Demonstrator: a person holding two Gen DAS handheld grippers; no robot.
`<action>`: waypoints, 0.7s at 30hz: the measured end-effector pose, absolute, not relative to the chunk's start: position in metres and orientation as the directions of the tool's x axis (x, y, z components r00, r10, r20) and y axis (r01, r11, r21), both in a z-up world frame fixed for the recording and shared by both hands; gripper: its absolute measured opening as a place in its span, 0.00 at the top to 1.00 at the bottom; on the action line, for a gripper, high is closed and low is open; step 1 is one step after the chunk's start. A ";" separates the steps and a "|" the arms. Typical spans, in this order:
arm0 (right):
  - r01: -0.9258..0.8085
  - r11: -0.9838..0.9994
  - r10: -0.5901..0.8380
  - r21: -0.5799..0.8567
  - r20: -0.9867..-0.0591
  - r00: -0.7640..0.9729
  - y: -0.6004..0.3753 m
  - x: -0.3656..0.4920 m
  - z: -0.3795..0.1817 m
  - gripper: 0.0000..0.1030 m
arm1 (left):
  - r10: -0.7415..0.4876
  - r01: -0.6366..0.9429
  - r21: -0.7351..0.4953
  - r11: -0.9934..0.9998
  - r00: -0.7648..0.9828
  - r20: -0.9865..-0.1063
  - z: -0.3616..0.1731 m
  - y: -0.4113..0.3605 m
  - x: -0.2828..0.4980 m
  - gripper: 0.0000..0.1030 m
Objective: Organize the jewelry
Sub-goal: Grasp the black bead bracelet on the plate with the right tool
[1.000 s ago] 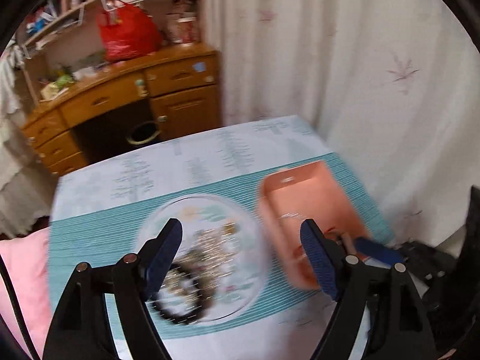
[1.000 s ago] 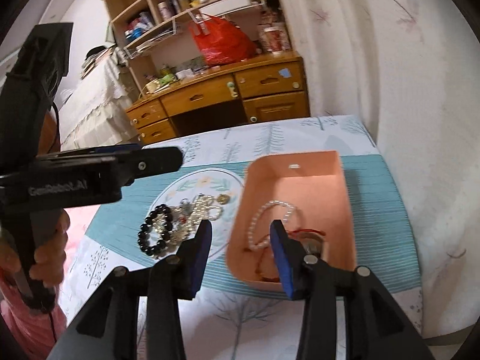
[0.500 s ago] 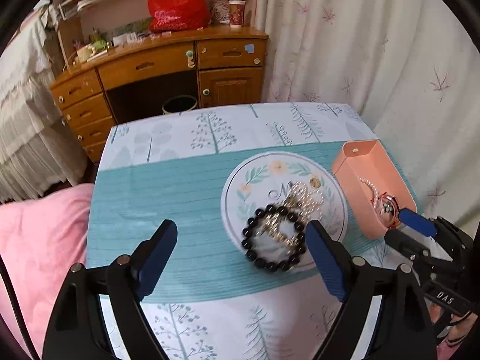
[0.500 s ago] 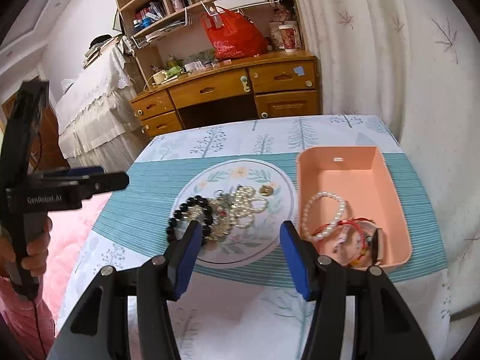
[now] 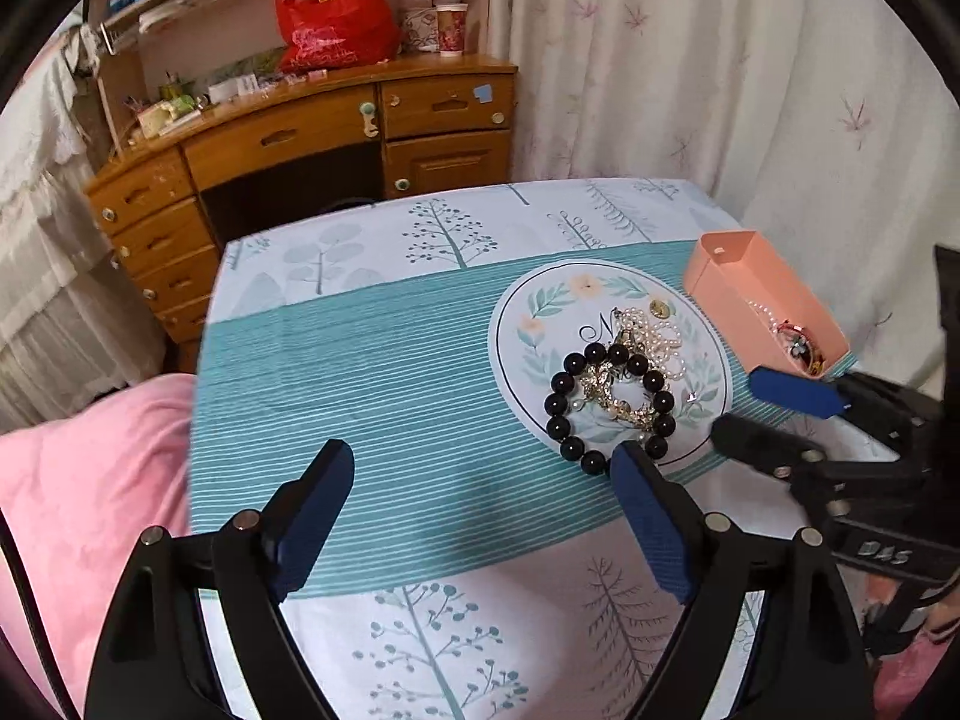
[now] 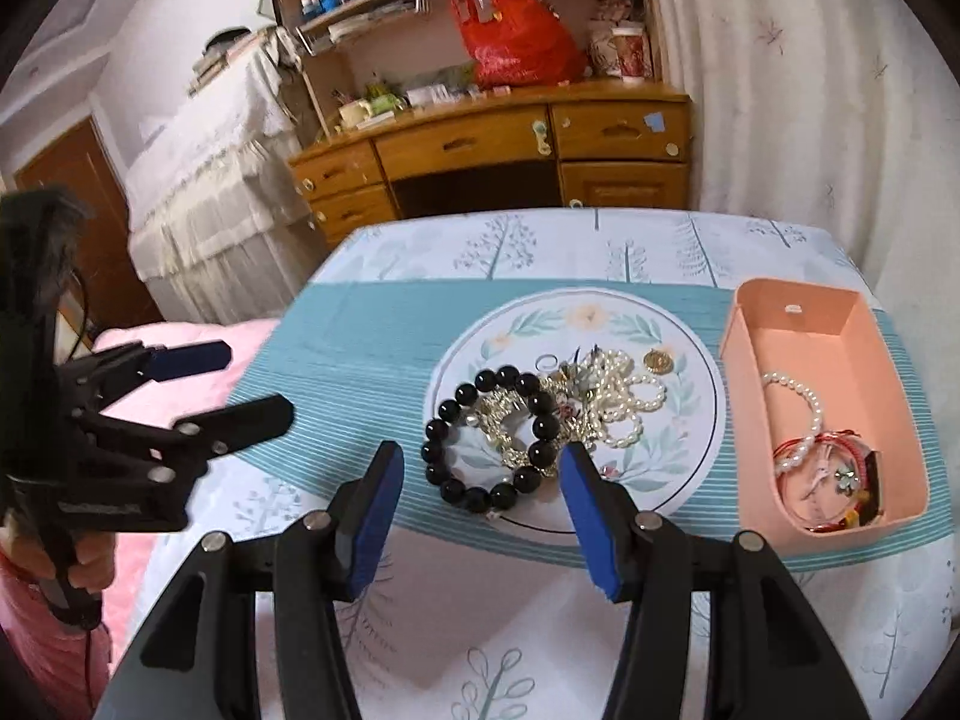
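A round floral plate (image 6: 678, 450) (image 5: 522, 360) holds a black bead bracelet (image 6: 447, 411) (image 5: 558, 405), a gold chain piece (image 6: 510, 414), a pearl strand (image 6: 624, 396) and a gold coin charm (image 6: 657, 360). A pink box (image 6: 750, 354) (image 5: 720, 282) to its right holds a pearl bracelet (image 6: 801, 396) and red cord jewelry (image 6: 840, 450). My right gripper (image 6: 480, 480) is open and empty, just in front of the black bracelet. My left gripper (image 5: 480, 480) is open and empty over the teal cloth, left of the plate.
The table has a teal-striped, tree-print cloth (image 5: 360, 372). A pink cushion (image 5: 90, 480) lies off its left edge. A wooden desk (image 6: 510, 150) stands behind, a curtain (image 6: 810, 90) to the right.
The left gripper has swung left, away from the box and plate. The right gripper has moved left from the pink box to face the black bracelet. Both stay open.
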State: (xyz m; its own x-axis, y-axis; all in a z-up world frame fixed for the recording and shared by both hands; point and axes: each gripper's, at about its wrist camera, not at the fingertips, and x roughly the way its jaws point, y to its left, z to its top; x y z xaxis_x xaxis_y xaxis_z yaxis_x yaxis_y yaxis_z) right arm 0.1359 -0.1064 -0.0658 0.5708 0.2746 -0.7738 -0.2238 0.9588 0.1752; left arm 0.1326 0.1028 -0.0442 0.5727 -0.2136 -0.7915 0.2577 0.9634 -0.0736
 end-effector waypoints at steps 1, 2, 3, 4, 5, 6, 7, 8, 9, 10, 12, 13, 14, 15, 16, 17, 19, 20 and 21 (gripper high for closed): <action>-0.212 0.964 0.258 0.164 -0.778 0.573 -0.104 0.139 -0.070 0.47 | -0.224 0.258 -0.089 0.962 0.559 -0.798 -0.048 0.106 0.137 0.16; -0.200 0.967 0.248 0.161 -0.784 0.569 -0.102 0.141 -0.075 0.47 | -0.229 0.257 -0.098 0.961 0.550 -0.803 -0.051 0.108 0.140 0.16; -0.181 0.970 0.235 0.160 -0.796 0.558 -0.103 0.146 -0.081 0.47 | -0.230 0.254 -0.101 0.962 0.551 -0.802 -0.053 0.110 0.143 0.16; -0.170 0.972 0.230 0.162 -0.802 0.551 -0.103 0.149 -0.085 0.47 | -0.233 0.253 -0.104 0.962 0.559 -0.796 -0.055 0.111 0.144 0.16; -0.161 0.972 0.230 0.168 -0.809 0.541 -0.105 0.152 -0.090 0.48 | -0.242 0.256 -0.111 0.960 0.564 -0.790 -0.056 0.113 0.145 0.16; -0.159 0.972 0.233 0.174 -0.813 0.534 -0.106 0.155 -0.094 0.51 | -0.252 0.260 -0.120 0.958 0.563 -0.787 -0.058 0.112 0.145 0.16; -0.159 0.971 0.235 0.177 -0.816 0.528 -0.107 0.157 -0.097 0.57 | -0.268 0.266 -0.136 0.954 0.561 -0.784 -0.060 0.113 0.146 0.16; -0.159 0.971 0.236 0.179 -0.821 0.519 -0.107 0.160 -0.101 0.61 | -0.283 0.270 -0.152 0.951 0.558 -0.780 -0.063 0.112 0.148 0.16; -0.158 0.969 0.243 0.188 -0.829 0.504 -0.108 0.162 -0.105 0.68 | -0.293 0.273 -0.161 0.948 0.555 -0.778 -0.065 0.112 0.149 0.16; -0.164 0.966 0.256 0.200 -0.831 0.493 -0.108 0.164 -0.108 0.76 | -0.299 0.275 -0.168 0.947 0.554 -0.777 -0.067 0.111 0.150 0.16; -0.183 0.959 0.280 0.217 -0.836 0.473 -0.106 0.166 -0.113 0.85 | -0.298 0.279 -0.165 0.946 0.554 -0.777 -0.069 0.106 0.153 0.16; -0.189 0.959 0.279 0.213 -0.838 0.470 -0.105 0.166 -0.114 0.86 | -0.294 0.281 -0.157 0.947 0.555 -0.778 -0.070 0.103 0.154 0.16; -0.195 0.959 0.275 0.205 -0.838 0.471 -0.104 0.167 -0.114 0.87 | -0.290 0.283 -0.151 0.947 0.556 -0.779 -0.070 0.101 0.155 0.16; -0.204 0.959 0.272 0.196 -0.838 0.473 -0.103 0.167 -0.113 0.89 | -0.287 0.285 -0.145 0.948 0.559 -0.778 -0.069 0.099 0.156 0.16; -0.208 0.959 0.272 0.194 -0.839 0.471 -0.102 0.168 -0.113 0.91 | -0.285 0.285 -0.141 0.948 0.564 -0.775 -0.069 0.096 0.158 0.16; -0.210 0.958 0.272 0.193 -0.841 0.468 -0.102 0.169 -0.113 0.92 | -0.283 0.282 -0.140 0.949 0.566 -0.774 -0.068 0.094 0.159 0.16; -0.211 0.956 0.282 0.204 -0.839 0.466 -0.104 0.173 -0.114 0.92 | -0.282 0.279 -0.141 0.950 0.568 -0.773 -0.068 0.091 0.162 0.16; -0.209 0.954 0.289 0.213 -0.836 0.466 -0.105 0.174 -0.114 0.92 | -0.285 0.281 -0.143 0.949 0.568 -0.772 -0.068 0.089 0.164 0.16; -0.208 0.952 0.299 0.225 -0.834 0.463 -0.107 0.176 -0.115 0.92 | -0.283 0.279 -0.143 0.950 0.569 -0.772 -0.068 0.088 0.166 0.16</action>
State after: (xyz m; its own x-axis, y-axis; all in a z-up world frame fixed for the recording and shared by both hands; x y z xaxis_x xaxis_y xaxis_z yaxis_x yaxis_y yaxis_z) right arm 0.1755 -0.1073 -0.1146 0.4633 0.2987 -0.8344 -0.2076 0.9519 0.2255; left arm 0.1658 0.0878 -0.0683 0.5688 -0.2831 -0.7722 0.2789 0.9497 -0.1427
